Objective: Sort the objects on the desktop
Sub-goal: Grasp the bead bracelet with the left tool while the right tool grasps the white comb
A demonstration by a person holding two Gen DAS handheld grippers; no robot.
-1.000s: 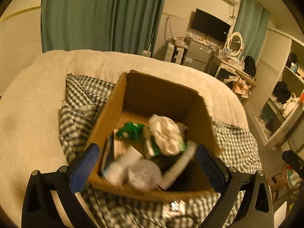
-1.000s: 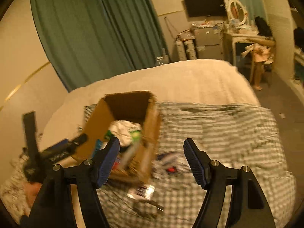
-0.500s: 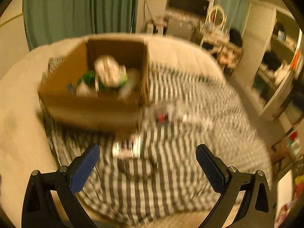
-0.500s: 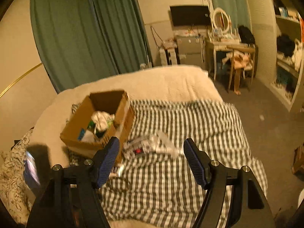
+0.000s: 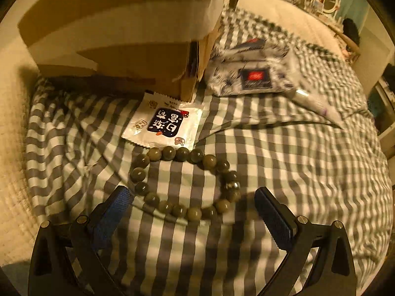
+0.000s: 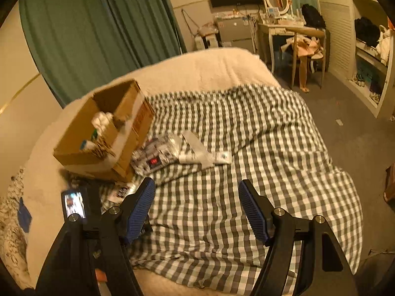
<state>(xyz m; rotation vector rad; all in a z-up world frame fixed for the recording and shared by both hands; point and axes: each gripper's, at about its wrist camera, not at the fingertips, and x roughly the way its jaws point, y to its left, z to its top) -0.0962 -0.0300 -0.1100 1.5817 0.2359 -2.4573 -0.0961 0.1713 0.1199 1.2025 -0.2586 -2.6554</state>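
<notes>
A ring of greenish beads, a bracelet, lies on the checked cloth just ahead of my left gripper, which is open low over it, a finger on either side. Past the beads lies a white snack packet, then the cardboard box. A printed plastic bag rests to the box's right. My right gripper hangs open and empty, higher above the cloth. In its view the box holds several items, with the bag and a white sachet beside it.
The left gripper's body and its small lit screen show at the right wrist view's lower left. The bed's cream cover surrounds the cloth. Green curtains, a desk with chair and shelves stand beyond.
My left gripper has swung away from above the box and dropped low to the cloth by the bead bracelet. My right gripper has pulled back and risen.
</notes>
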